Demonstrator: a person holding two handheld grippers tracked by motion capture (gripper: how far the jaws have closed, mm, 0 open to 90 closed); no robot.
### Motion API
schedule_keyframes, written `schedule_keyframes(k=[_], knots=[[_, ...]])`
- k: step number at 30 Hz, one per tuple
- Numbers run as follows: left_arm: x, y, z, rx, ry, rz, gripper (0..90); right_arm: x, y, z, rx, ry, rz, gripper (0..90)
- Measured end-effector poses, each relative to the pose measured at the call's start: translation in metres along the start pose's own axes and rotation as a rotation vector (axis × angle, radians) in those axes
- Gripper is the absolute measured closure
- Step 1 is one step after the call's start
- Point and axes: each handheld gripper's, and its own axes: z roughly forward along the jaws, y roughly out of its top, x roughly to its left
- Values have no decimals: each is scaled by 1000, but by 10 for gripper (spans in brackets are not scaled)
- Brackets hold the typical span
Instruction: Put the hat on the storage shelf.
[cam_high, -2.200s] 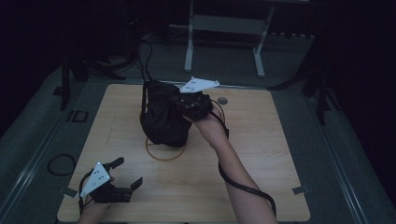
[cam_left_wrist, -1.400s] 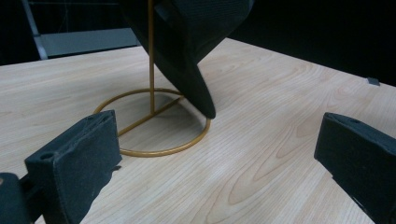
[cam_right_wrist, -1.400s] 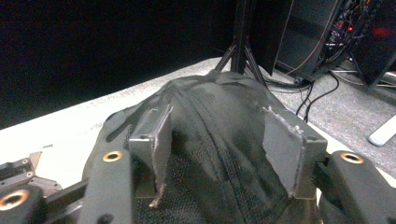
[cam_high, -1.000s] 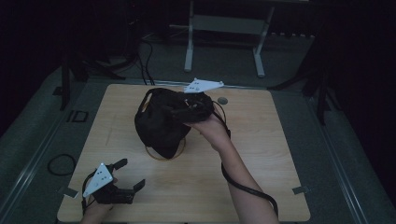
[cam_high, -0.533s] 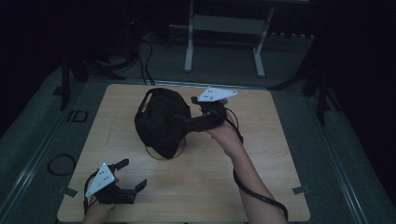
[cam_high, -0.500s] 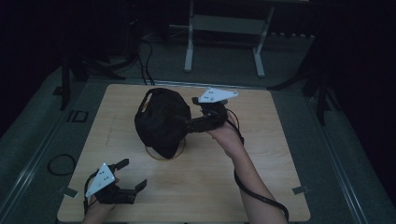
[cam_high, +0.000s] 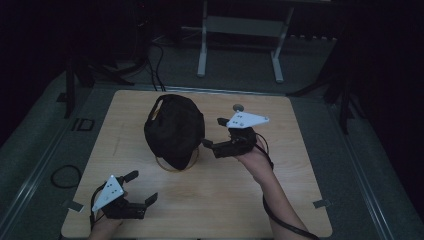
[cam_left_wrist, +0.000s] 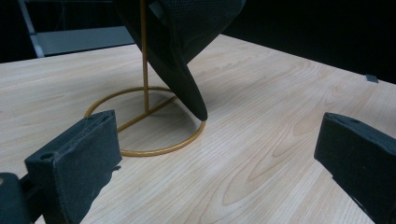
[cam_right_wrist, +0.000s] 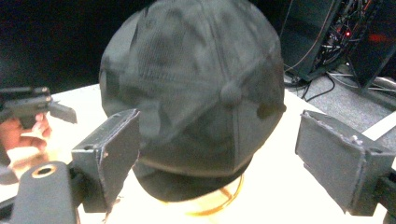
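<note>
A black cap (cam_high: 174, 131) hangs on a thin gold wire stand (cam_high: 167, 167) in the middle of the wooden table (cam_high: 240, 200). Its brim points down toward the ring base (cam_left_wrist: 154, 149). My right gripper (cam_high: 214, 133) is just right of the cap, open, its jaws having just spread wider. In the right gripper view the cap's crown (cam_right_wrist: 196, 93) sits beyond the gripper (cam_right_wrist: 226, 154), apart from both pads. My left gripper (cam_high: 141, 187) rests open near the front left edge, facing the stand with nothing between its jaws (cam_left_wrist: 215, 154).
A small round disc (cam_high: 238, 107) lies near the table's far edge. A grey metal frame (cam_high: 240, 25) stands behind the table. A cable loop (cam_high: 65, 175) lies on the floor at the left. The other hand and gripper (cam_right_wrist: 28, 105) show beyond the cap.
My right gripper let go of the cap and drew back to the right and down. The cap settled on its stand. The left gripper stayed put.
</note>
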Motion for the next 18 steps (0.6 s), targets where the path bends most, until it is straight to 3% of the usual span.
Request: schedule_keyframes(k=[8,18], knots=[[0,-1,1,2,3,0,7,3,-32,-12,1,19,0,141],[1,-2,2,9,5,2,6,6,-71,-21,51,48,-25,143]])
